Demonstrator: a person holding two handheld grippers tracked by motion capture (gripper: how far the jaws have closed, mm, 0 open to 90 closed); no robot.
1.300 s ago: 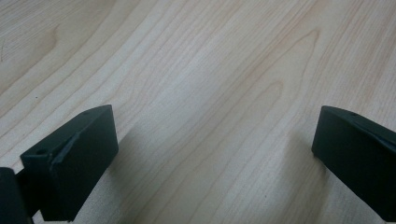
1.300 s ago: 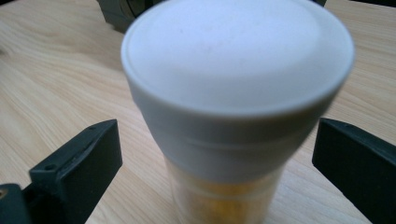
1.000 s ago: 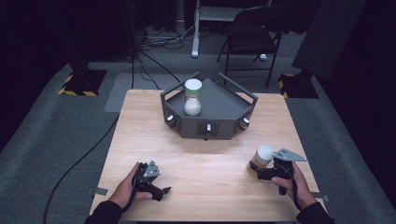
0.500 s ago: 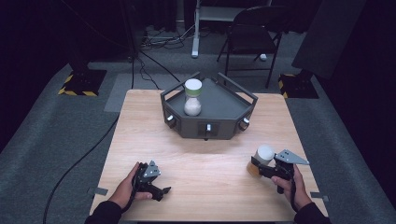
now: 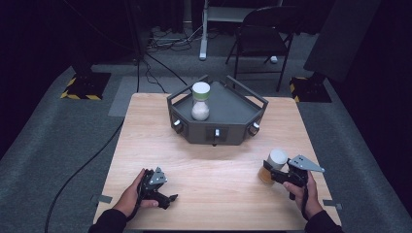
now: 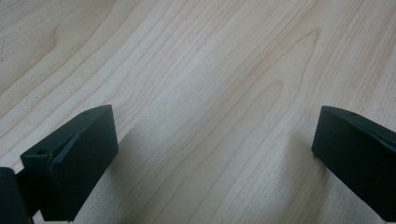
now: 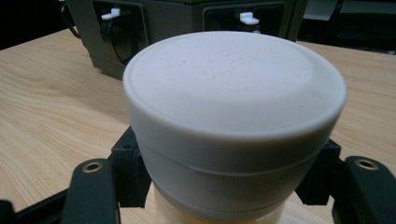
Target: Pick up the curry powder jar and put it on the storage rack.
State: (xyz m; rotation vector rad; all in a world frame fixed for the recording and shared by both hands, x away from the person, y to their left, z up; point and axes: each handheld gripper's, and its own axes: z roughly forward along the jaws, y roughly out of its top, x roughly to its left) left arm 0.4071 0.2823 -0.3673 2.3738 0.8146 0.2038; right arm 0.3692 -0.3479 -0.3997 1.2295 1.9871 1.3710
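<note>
Near edge of the bench (image 5: 214,160): left hand-held gripper (image 5: 167,198) low over the wood, jaws wide apart with nothing between them, bare grain below in the left gripper view. To the right, right hand-held gripper (image 5: 268,171) with jaws just closed and clamped on a jar (image 5: 273,166), pads pressing its sides just below the white lid (image 7: 233,93). Jar upright, pale amber below the lid, at the bench's right side, well apart from the left hand-held gripper. Farther back, at the middle of the bench, a dark angular tray (image 5: 233,104) with raised rails and small white knobs on its front faces. Inside the tray, toward its left, a second jar (image 5: 200,101) upright, white lid on top, white contents below. Beyond the bench: grey carpet, cables, a folding chair (image 5: 265,29).
</note>
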